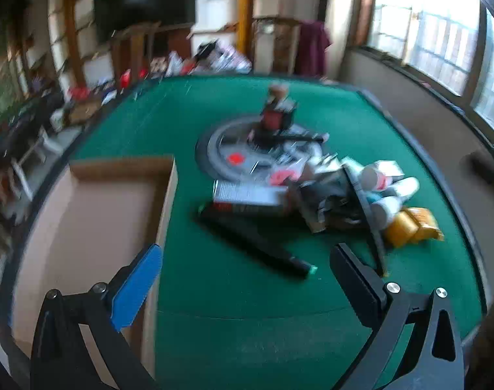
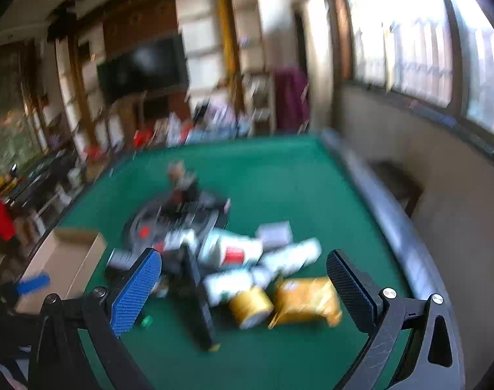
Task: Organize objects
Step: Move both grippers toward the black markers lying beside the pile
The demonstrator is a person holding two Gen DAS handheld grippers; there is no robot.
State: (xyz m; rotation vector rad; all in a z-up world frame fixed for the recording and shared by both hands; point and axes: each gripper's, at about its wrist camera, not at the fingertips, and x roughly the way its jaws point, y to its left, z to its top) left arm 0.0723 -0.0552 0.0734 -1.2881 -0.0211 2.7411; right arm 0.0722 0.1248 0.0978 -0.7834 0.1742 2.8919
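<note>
Both views are showing motion blur, so small details are staying unclear. The left hand-held gripper (image 1: 247, 279) is hovering over the near part of the green worktop (image 1: 233, 292) with its fingers spread wide and nothing between them; its blue-padded finger (image 1: 138, 287) is sitting just above the right wall of an open cardboard box (image 1: 116, 201), which is lying at the near left of the worktop. The right hand-held gripper (image 2: 243, 287) is likewise standing wide apart and gripping nothing, looking down on the pile of objects (image 2: 247, 260).

That pile is lying at the middle right of the worktop: white cylindrical containers (image 1: 386, 191) are lying heaped together, with a yellow roll (image 2: 250, 305) and a yellow packet (image 2: 308, 300) just beside them on the near side. A long black tube (image 1: 256, 240) is stretching out toward the near edge, and a flat round grey disc (image 1: 227, 156) is lying on the far side of the pile with a small dark, red-fronted item (image 1: 276, 118) standing on it. Cluttered shelves and bright windows are filling the background.
</note>
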